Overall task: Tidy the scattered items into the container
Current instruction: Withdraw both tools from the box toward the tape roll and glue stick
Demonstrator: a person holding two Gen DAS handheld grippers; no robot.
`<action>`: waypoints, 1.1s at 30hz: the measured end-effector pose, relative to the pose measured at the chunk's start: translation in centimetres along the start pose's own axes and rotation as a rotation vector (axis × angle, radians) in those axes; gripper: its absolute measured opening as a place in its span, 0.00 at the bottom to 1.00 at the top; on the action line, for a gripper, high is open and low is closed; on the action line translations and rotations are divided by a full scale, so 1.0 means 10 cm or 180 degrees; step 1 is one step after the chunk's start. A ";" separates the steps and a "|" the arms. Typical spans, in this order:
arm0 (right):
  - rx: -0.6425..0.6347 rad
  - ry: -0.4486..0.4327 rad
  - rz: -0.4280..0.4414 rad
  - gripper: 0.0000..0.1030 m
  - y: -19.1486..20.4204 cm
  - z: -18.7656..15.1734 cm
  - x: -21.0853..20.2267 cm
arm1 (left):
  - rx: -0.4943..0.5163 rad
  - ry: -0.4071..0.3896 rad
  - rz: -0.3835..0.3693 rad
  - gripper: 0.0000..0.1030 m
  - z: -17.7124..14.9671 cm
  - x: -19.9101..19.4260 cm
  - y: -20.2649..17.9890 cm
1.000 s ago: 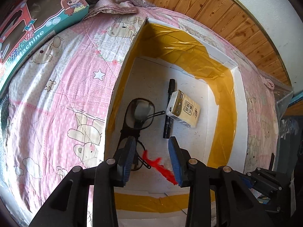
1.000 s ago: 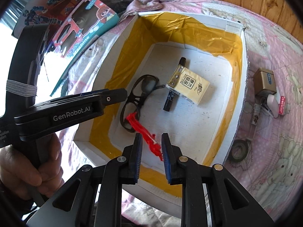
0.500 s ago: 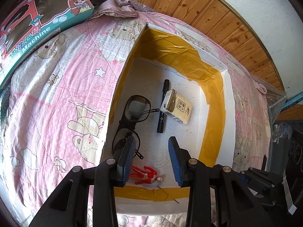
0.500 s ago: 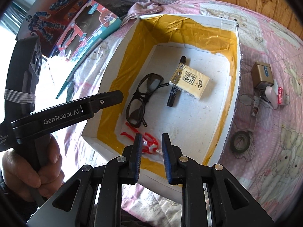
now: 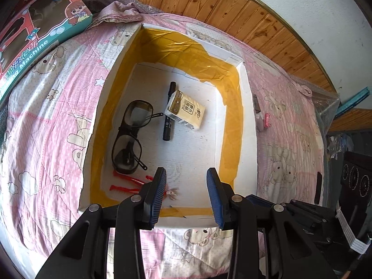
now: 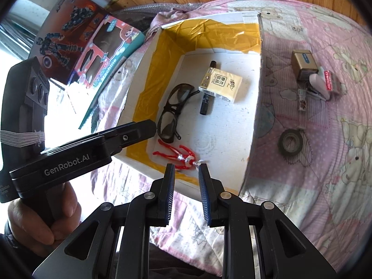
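A white box point(image 5: 248, 116) lined with yellow tape sits on a pink quilt. Inside it lie black glasses point(image 5: 130, 139), a black marker point(image 5: 168, 121), a yellow tissue pack point(image 5: 186, 111) and a red toy figure point(image 5: 130, 183) by the near wall. My left gripper point(image 5: 186, 171) hovers open over the box's near edge, nothing between its fingers. My right gripper point(image 6: 186, 167) is narrowly open and empty, just above the near wall beside the red toy figure point(image 6: 176, 153). On the quilt right of the box lie a tape roll point(image 6: 290, 141), a small brown box point(image 6: 302, 62), a thin tube point(image 6: 302, 100) and a white-and-pink item point(image 6: 324, 83).
Two toy boxes point(image 6: 104, 48) lean at the far left of the bed, one also in the left wrist view point(image 5: 41, 28). A wooden wall panel point(image 5: 232, 7) runs behind. A hand point(image 6: 41, 220) holds the left gripper's handle at the lower left.
The red toy figure, hanging over the box a second ago, now lies on the box floor. Both grippers have drawn back and up from the box.
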State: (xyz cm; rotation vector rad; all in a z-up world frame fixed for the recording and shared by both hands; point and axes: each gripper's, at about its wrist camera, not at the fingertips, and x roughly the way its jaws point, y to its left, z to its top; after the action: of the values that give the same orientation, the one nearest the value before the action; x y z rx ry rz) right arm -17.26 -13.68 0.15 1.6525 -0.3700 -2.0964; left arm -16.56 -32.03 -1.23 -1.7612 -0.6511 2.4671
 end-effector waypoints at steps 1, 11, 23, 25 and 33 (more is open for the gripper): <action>0.0043 -0.0020 0.0013 0.23 -0.04 -0.03 -0.03 | 0.0035 0.0003 -0.0018 0.37 -0.01 -0.01 -0.06; 0.0544 -0.0167 0.0095 0.23 -0.61 -0.32 -0.31 | 0.0378 0.0119 -0.0187 0.38 -0.15 0.04 -0.74; 0.1042 -0.0289 0.0098 0.23 -1.30 -0.49 -0.43 | 0.0617 0.0245 -0.0234 0.39 -0.20 0.28 -1.40; 0.1078 -0.0319 0.0093 0.23 -1.40 -0.43 -0.40 | 0.0658 0.0251 -0.0226 0.41 -0.18 0.30 -1.49; 0.0853 -0.0422 -0.0128 0.23 -1.76 0.00 -0.30 | 0.0884 0.0400 -0.0124 0.42 -0.32 0.52 -1.75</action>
State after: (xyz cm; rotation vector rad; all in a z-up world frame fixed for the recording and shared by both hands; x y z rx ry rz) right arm -19.84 3.03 -5.53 1.6799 -0.6923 -2.2741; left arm -19.10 -13.66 -0.42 -1.7579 -0.3119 2.2675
